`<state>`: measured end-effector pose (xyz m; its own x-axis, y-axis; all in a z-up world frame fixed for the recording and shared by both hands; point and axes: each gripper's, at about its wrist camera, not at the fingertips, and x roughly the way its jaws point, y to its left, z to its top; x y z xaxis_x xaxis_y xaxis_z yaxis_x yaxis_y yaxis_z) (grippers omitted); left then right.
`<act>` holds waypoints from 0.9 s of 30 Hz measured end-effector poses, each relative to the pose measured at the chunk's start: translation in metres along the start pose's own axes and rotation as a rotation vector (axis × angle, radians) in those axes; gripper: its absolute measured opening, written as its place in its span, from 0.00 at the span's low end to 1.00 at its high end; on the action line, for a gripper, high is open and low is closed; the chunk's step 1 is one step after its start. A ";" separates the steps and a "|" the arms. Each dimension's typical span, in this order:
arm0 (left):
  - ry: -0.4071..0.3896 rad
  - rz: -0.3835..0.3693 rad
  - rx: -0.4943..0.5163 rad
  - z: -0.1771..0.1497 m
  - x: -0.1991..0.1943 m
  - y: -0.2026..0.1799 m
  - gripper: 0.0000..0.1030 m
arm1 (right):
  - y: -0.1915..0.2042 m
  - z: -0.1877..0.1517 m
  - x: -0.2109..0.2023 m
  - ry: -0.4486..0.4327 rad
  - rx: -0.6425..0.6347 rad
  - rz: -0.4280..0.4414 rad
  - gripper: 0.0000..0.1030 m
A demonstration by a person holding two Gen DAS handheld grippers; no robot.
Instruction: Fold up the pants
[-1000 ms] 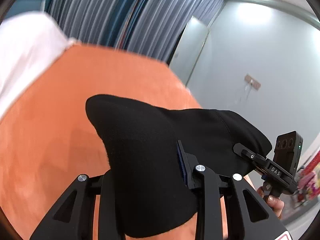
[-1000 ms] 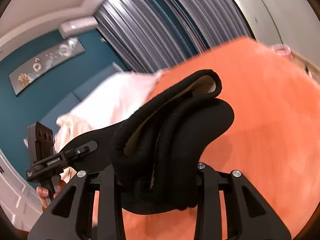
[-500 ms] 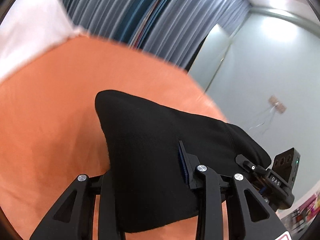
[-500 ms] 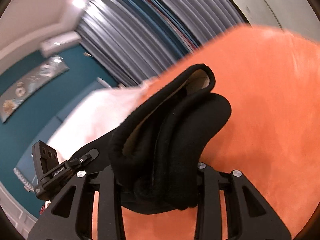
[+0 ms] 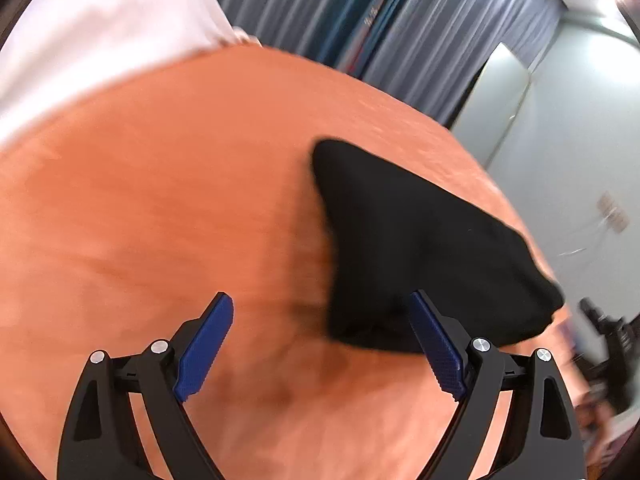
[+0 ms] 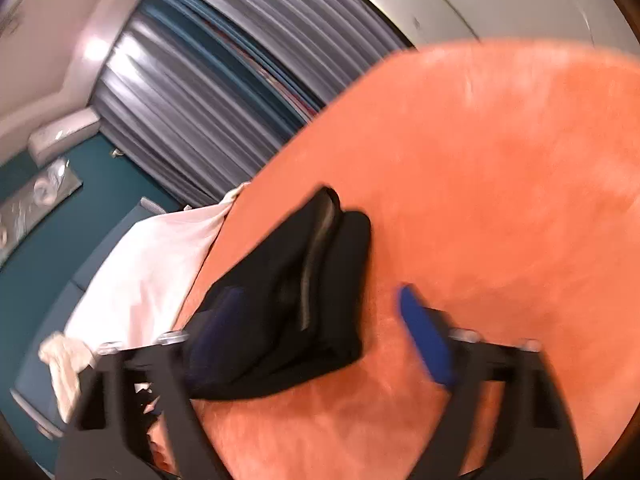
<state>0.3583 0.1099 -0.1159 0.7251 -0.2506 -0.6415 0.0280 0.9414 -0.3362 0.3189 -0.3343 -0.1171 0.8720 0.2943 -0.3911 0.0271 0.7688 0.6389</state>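
The black pants (image 5: 420, 252) lie folded in a thick bundle on the orange bed cover (image 5: 160, 208). My left gripper (image 5: 320, 340) is open, its blue pads apart, and the bundle sits just beyond its right finger. In the right wrist view the pants (image 6: 296, 300) lie in front of the left finger of my right gripper (image 6: 316, 332), which is open and empty. The right gripper shows blurred at the far right of the left wrist view (image 5: 608, 332).
White bedding (image 5: 100, 40) lies at the head of the bed, also in the right wrist view (image 6: 152, 272). Grey curtains (image 5: 360, 20) hang behind. A pale wall with a socket (image 5: 612, 216) is at the right. The orange cover (image 6: 500, 200) spreads wide around the bundle.
Both grippers opened and let go of the pants, which now rest on the bed. Both grippers pulled back from the bundle, and the views are blurred by motion.
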 end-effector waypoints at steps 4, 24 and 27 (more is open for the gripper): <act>-0.048 0.101 0.092 0.012 -0.026 -0.033 0.83 | 0.057 0.015 0.005 0.066 -0.201 -0.060 0.09; 0.052 0.140 0.119 -0.007 0.031 -0.041 0.84 | 0.026 -0.023 0.064 0.175 -0.222 -0.133 0.02; 0.004 0.214 0.185 -0.017 -0.018 -0.059 0.85 | 0.048 -0.039 0.017 0.194 -0.268 -0.199 0.24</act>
<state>0.3324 0.0555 -0.0963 0.7254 -0.0420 -0.6870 0.0001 0.9981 -0.0610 0.3161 -0.2704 -0.1186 0.7533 0.2070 -0.6242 0.0352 0.9351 0.3526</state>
